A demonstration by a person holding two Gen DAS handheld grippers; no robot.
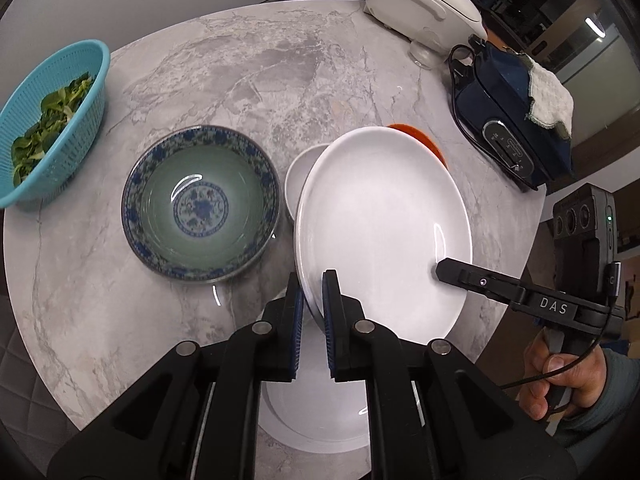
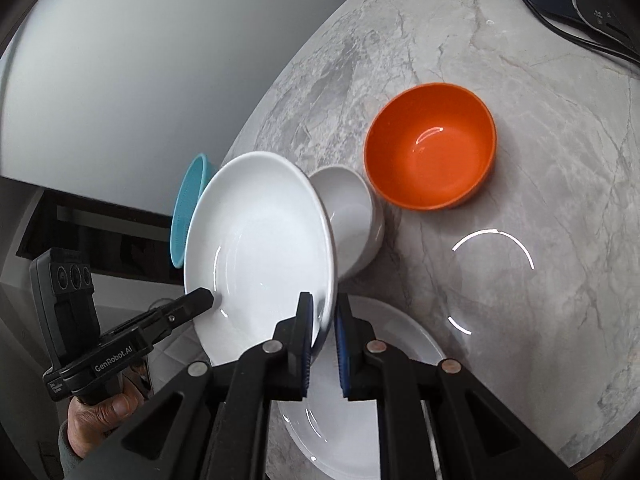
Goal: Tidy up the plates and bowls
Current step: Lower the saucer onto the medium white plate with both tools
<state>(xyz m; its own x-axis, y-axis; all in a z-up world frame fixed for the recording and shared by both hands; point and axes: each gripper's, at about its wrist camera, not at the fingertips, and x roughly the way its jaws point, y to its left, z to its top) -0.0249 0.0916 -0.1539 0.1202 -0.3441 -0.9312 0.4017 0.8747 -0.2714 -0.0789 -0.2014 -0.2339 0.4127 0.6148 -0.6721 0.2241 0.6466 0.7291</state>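
A white plate point(image 1: 380, 216) hangs tilted above a marble table point(image 1: 224, 64), pinched at its rim by 2 grippers at once. The left gripper point(image 1: 312, 300) clamps the near edge between its blue pads point(image 1: 298, 312); the right gripper point(image 2: 323, 320) bites the rim a little way around the same plate. Both sets of jaws are pressed nearly together on the thin edge.

Directly below lies a second white plate point(image 2: 360, 432), flat on the table and partly hidden by the grippers. It looks the likely landing spot. To stack well, the 2 hands would need to level the held plate, centre it over the lower one and set it down before loosening either grip, since glazed rims slide easily between narrow pads. Letting go on 1 side first risks a swing into the small white bowl point(image 2: 352, 220) just beside the plate.

An orange bowl point(image 2: 430, 148) stands just past the white one, and a blue-patterned bowl point(image 1: 200, 204) sits apart on the other side. Further out are a teal basket point(image 1: 52, 128) of greens and a dark appliance point(image 1: 508, 120) with a cloth on it.

Readable writing: "DAS" on the right gripper's arm in the left wrist view, and "GenRobot.AI" on the left gripper's arm in the right wrist view.
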